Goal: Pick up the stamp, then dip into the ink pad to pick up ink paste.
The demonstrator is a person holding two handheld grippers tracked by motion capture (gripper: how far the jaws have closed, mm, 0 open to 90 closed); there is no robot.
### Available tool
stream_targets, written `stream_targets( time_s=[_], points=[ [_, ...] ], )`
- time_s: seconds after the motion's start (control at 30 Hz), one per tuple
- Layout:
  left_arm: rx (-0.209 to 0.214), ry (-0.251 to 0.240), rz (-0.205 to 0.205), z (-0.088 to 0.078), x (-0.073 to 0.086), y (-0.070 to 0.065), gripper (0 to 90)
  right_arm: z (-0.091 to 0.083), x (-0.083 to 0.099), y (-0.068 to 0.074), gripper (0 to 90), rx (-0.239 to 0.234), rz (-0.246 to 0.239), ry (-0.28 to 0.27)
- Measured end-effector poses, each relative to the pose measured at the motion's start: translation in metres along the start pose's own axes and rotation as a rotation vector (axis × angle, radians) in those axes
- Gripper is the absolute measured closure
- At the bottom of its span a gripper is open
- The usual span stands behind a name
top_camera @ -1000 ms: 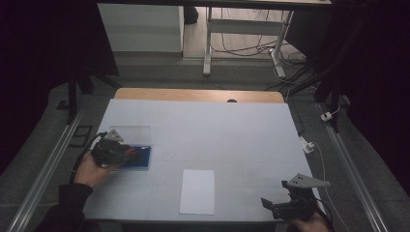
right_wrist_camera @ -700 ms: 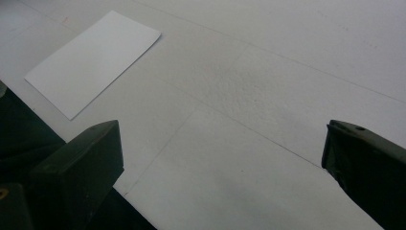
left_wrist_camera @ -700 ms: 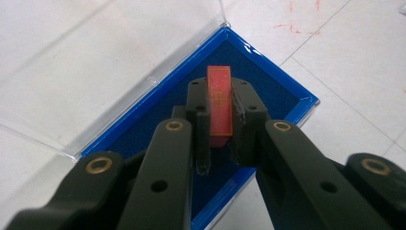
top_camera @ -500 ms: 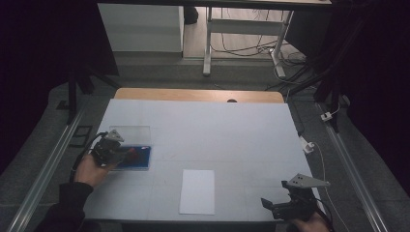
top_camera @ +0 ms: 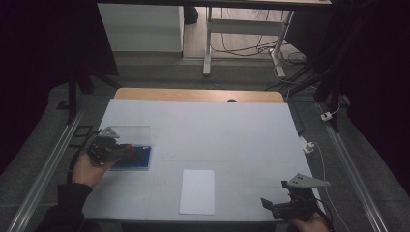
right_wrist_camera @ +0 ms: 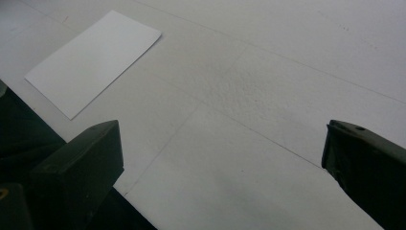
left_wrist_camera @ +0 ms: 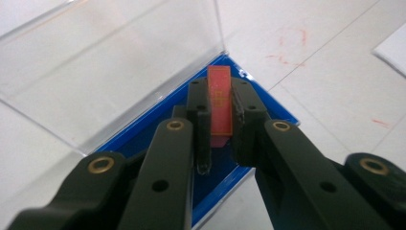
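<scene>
A blue case [top_camera: 137,156] with a clear lid [top_camera: 129,131] swung open lies at the table's left. My left gripper [top_camera: 126,150] hovers over the blue base [left_wrist_camera: 143,129], shut on a small red stick [left_wrist_camera: 220,106] standing up between the jaws. In the left gripper view the clear lid [left_wrist_camera: 105,67] lies flat behind the base. At the front right corner my right gripper [top_camera: 270,207] rests low, open, with bare table between its jaws [right_wrist_camera: 222,158]. A white paper sheet [top_camera: 197,191] lies at the front middle, and the same sheet [right_wrist_camera: 93,60] lies ahead-left of the right gripper.
The white table mat [top_camera: 217,130] ends at a wooden strip [top_camera: 193,94] at the back. Metal rails [top_camera: 46,164] run along both sides. A white cable plug [top_camera: 308,145] lies at the right edge. Faint red marks [left_wrist_camera: 287,45] stain the mat beside the case.
The left gripper has shifted slightly over the blue case, still holding the red stick. The right gripper has barely moved.
</scene>
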State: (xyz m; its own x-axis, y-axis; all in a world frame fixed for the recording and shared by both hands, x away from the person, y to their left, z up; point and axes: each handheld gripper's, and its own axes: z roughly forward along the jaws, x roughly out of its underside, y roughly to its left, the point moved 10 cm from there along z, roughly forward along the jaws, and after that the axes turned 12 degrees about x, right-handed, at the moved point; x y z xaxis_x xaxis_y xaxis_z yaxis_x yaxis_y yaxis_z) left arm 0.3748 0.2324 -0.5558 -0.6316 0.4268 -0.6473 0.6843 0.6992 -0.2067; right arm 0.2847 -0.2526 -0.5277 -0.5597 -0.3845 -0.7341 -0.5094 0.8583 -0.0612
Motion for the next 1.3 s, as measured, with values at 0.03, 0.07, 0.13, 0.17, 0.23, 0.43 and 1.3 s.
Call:
stream_targets(
  time_s=[0.03, 0.07, 0.13, 0.17, 0.23, 0.43, 1.3],
  points=[
    [0.000, -0.003, 0.004, 0.000, -0.001, -0.001, 80.1, 0.000, 0.000, 0.000, 0.7, -0.001, 0.000, -0.001],
    [0.000, -0.003, 0.005, -0.001, -0.001, -0.003, 80.1, 0.000, 0.000, 0.000, 0.7, -0.001, 0.000, -0.001],
    [0.009, -0.003, -0.011, -0.002, -0.004, -0.006, 80.1, 0.000, 0.000, 0.000, 0.7, -0.002, 0.000, -0.001],
    [0.008, -0.006, -0.012, -0.003, -0.005, -0.007, 80.1, 0.000, 0.000, 0.000, 0.7, -0.002, 0.000, -0.002],
    [0.007, -0.011, -0.013, -0.004, -0.006, -0.010, 80.1, 0.000, 0.000, 0.000, 0.7, -0.002, 0.000, -0.003],
    [0.012, -0.021, -0.006, -0.009, -0.009, -0.015, 80.1, 0.000, 0.000, 0.000, 0.7, -0.003, -0.004, -0.003],
    [-0.037, 0.033, -0.055, 0.007, -0.006, -0.008, 80.0, 0.001, 0.000, 0.002, 0.7, 0.004, -0.021, 0.005]
  ],
)
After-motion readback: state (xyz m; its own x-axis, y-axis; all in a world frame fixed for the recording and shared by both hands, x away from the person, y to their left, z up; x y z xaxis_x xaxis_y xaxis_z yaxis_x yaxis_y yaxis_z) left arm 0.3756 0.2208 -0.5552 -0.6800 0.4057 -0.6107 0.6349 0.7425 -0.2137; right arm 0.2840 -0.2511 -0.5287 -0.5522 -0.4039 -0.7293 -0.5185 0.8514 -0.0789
